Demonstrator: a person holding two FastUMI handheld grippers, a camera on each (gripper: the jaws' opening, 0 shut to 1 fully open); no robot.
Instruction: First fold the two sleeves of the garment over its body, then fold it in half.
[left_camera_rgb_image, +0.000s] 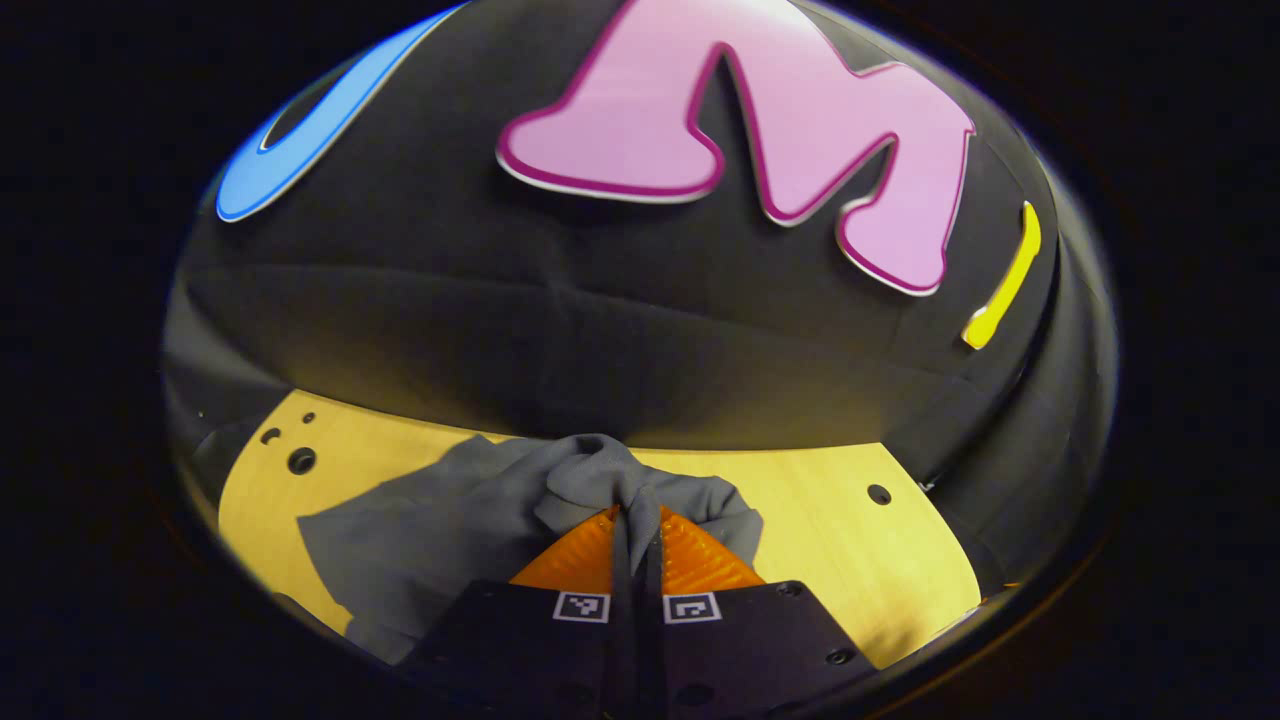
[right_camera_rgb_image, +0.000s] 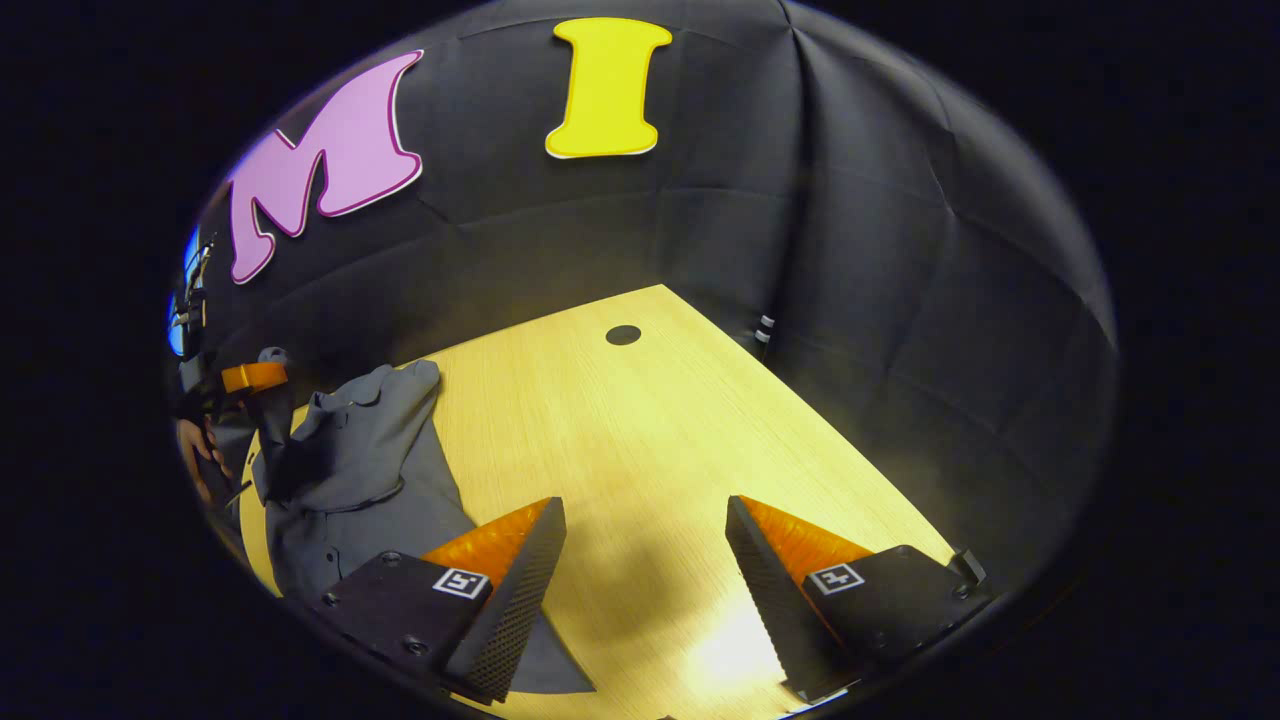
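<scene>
Two claws are at work here. Nearest in the left gripper view, the left gripper (left_camera_rgb_image: 636, 520) is pinched tight on a bunch of the grey garment (left_camera_rgb_image: 420, 540), and cloth sticks up between its orange fingers (left_camera_rgb_image: 585, 555). That looks like a sleeve being lifted. I think the best way is to carry it low and slow over the shirt body, then lay it flat before letting go, so it does not bunch.

The right gripper (right_camera_rgb_image: 645, 590) is wide open and holds nothing. It hangs above the wooden table (right_camera_rgb_image: 640, 420), just right of the garment. Farther off, the shirt lies flat. No boxes or bins are seen.
</scene>
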